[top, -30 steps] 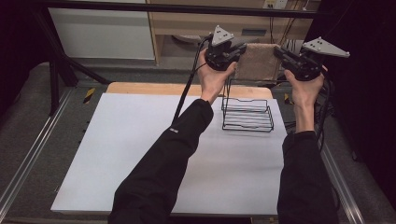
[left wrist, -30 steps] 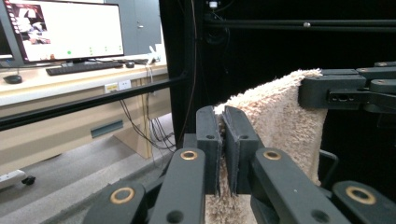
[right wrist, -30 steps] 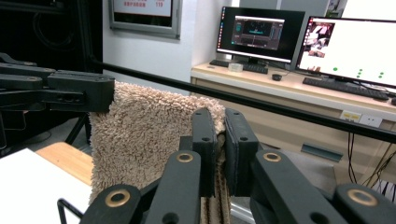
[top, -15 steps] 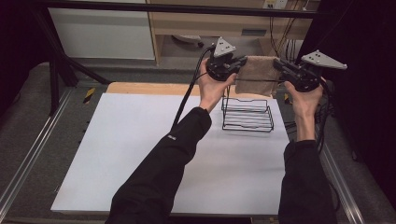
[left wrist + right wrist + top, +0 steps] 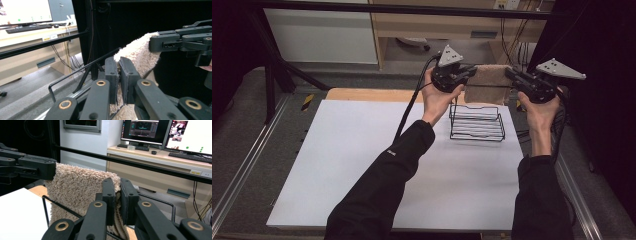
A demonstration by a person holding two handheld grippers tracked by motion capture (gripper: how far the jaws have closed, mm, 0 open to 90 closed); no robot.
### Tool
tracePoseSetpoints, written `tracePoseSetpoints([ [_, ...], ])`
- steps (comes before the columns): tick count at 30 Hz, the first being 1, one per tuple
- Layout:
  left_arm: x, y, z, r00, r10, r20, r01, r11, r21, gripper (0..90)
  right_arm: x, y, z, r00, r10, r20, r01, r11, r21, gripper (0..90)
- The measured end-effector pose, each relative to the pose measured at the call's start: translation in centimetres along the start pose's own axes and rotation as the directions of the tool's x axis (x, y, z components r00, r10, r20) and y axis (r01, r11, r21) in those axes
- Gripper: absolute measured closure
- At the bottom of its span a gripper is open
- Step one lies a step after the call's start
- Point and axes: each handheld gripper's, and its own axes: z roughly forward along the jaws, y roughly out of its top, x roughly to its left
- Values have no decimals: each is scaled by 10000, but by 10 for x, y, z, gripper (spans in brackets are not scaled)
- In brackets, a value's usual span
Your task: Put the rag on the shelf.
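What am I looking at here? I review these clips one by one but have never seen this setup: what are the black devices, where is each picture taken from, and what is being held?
No robot is involved: a person holds a hand-operated two-jaw gripper in each hand. The high view looks down on the white table from above the person's side, with the forearms coming in from the bottom. There the left gripper and the right gripper hold a beige fluffy towel stretched between them, raised above a black wire basket that stands on the table. The other two pictures come from cameras riding on the grippers, looking along their black jaws. In the left gripper view the jaws pinch one top corner of the towel; in the right gripper view the jaws pinch the other, with the basket's rim below and desks with monitors behind.
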Motion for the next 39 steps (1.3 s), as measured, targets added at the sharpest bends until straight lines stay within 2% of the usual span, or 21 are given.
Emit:
tracePoseSetpoints([
  [7, -4, -4, -4, 9999, -46, 123, 42, 9994, 354, 842, 5, -4, -7, 9998, 210, -74, -209, 9996, 167, 832],
  [21, -13, -17, -11, 9982, -187, 564, 146, 9972, 732, 830, 13, -17, -19, 9984, 532, -187, -524, 9977, 426, 824],
  [27, -15, -21, -12, 9978, -250, 607, 193, 9955, 930, 818, 15, -23, -21, 9985, 467, -270, -451, 9974, 558, 823],
  [33, -14, -17, -17, 9974, -318, 650, 251, 9946, 1008, 788, 16, -27, -22, 9983, 457, -352, -435, 9973, 600, 825],
  [39, -7, -2, -23, 9958, -759, 512, 713, 9938, 858, 752, 15, -29, -23, 9986, 290, -438, -260, 9974, 673, 826],
])
